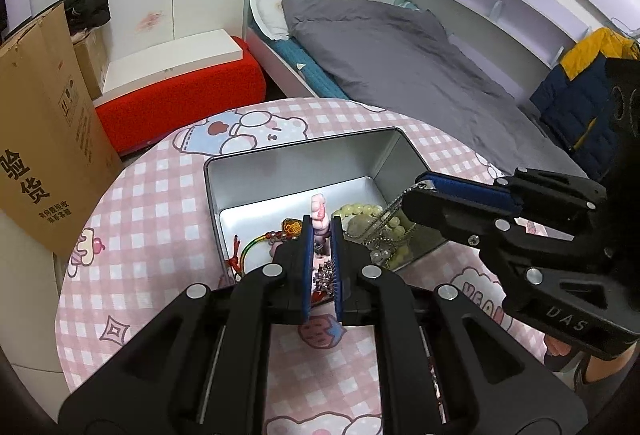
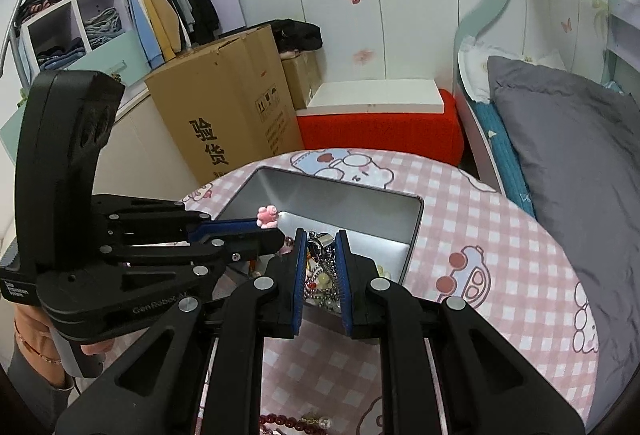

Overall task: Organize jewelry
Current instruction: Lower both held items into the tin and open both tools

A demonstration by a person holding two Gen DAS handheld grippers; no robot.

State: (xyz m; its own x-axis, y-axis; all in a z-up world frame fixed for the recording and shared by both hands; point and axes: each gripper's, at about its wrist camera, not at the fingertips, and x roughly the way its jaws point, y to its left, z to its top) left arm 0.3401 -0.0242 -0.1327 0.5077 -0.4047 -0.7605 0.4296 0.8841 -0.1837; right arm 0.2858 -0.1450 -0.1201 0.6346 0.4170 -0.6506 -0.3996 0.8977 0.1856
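An open silver tin (image 1: 300, 151) stands on the pink checked table, with both grippers over its near end. My left gripper (image 1: 321, 221) is shut on a pink figure charm (image 1: 320, 209), which sticks up past the fingertips. From the right, my right gripper (image 1: 414, 191) is shut on a silver ball chain (image 1: 394, 205) that hangs down into the tin. In the right wrist view the right gripper (image 2: 321, 235) pinches the chain and its pendant (image 2: 320, 243), and the left gripper (image 2: 270, 229) holds the charm (image 2: 267, 215). A pale bead bracelet (image 1: 360, 211) and a rainbow cord bracelet (image 1: 256, 243) lie inside the tin (image 2: 340, 191).
Dark red beads (image 2: 288, 423) lie on the cloth near the table's front edge. A tall cardboard box (image 1: 44, 163) stands left of the table. Behind it is a red ottoman (image 1: 180, 103) with a white box on top. A bed with a grey cover (image 1: 400, 59) lies beyond.
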